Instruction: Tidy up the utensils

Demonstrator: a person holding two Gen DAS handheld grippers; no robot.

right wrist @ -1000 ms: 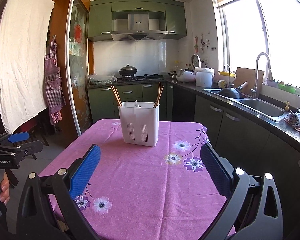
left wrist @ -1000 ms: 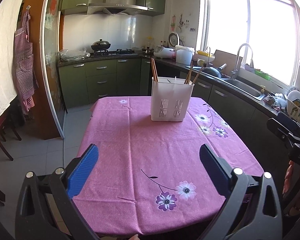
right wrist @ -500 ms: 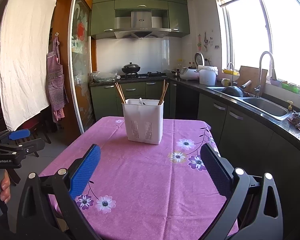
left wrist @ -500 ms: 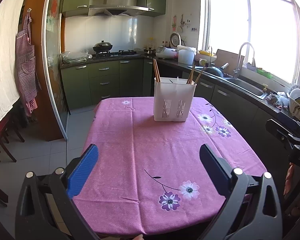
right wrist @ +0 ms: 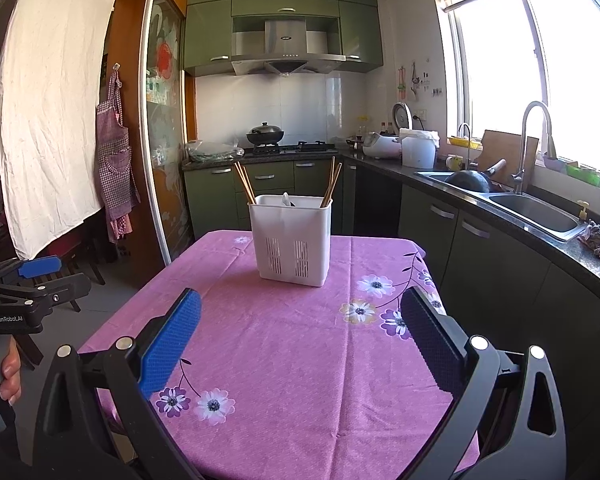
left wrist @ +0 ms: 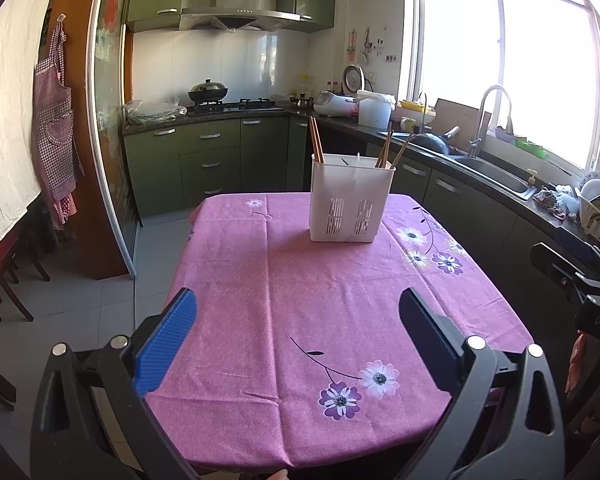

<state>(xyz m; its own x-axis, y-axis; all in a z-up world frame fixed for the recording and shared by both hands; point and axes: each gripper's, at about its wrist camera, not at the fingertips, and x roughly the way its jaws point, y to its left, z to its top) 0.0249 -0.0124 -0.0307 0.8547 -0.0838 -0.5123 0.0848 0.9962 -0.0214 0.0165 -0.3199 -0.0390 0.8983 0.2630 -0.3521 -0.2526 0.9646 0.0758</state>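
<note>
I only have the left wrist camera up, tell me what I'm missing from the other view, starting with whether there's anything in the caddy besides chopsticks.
Observer: Yes. The right wrist view shows a pale utensil handle poking up inside the white caddy, between the two bunches of chopsticks.
Operator: I only see the edge of the right gripper. Is it holding anything?
Observer: No. The right gripper is open and holds nothing, over the pink tablecloth.
Operator: And how does my left gripper look from there?
Observer: The left gripper shows side-on at the left edge, off the table's side, with the person's fingers wrapped around its handle.
</note>
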